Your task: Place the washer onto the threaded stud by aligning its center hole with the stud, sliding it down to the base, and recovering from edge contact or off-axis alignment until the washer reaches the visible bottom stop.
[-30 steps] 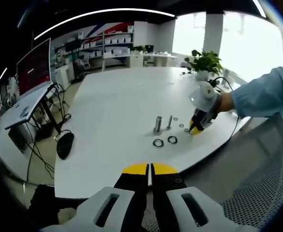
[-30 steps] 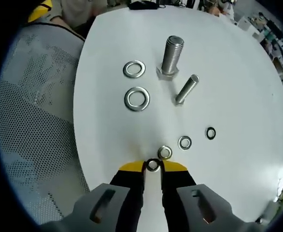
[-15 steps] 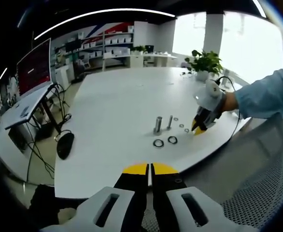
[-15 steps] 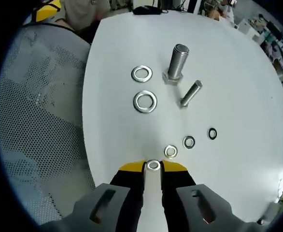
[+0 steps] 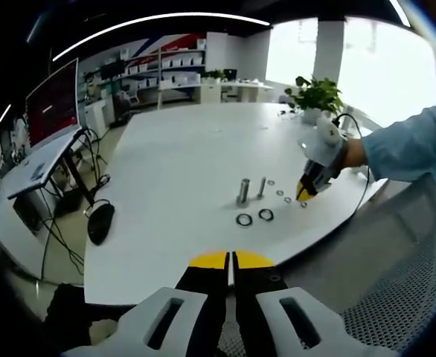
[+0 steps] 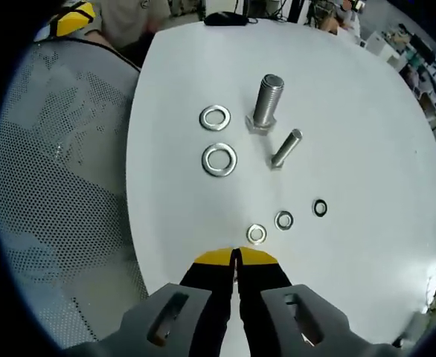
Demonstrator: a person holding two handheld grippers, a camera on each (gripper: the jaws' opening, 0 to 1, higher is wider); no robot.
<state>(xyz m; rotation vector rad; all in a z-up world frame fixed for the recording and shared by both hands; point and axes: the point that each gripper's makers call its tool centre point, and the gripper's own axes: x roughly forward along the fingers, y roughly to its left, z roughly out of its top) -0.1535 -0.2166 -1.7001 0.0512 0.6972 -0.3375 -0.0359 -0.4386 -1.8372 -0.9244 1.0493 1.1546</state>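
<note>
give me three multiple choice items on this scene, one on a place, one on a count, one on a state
1. Where do the two large washers lie in the right gripper view?
A. left of the big upright bolt
B. stacked on the bolt
C. between the jaws

2. How many small washers lie on the white table ahead of the right gripper?
A. one
B. three
C. six

3. How do the right gripper's jaws stand?
A. wide open
B. shut
C. clamped on a bolt

Answers: 1 A, both rings sit left of the bolt. 2 B, three small rings in a row. 3 B, yellow tips meet.

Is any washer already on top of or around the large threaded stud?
No. The large threaded stud stands bare; its shank and hex base are uncovered. The two large washers lie flat beside it on the table.
</note>
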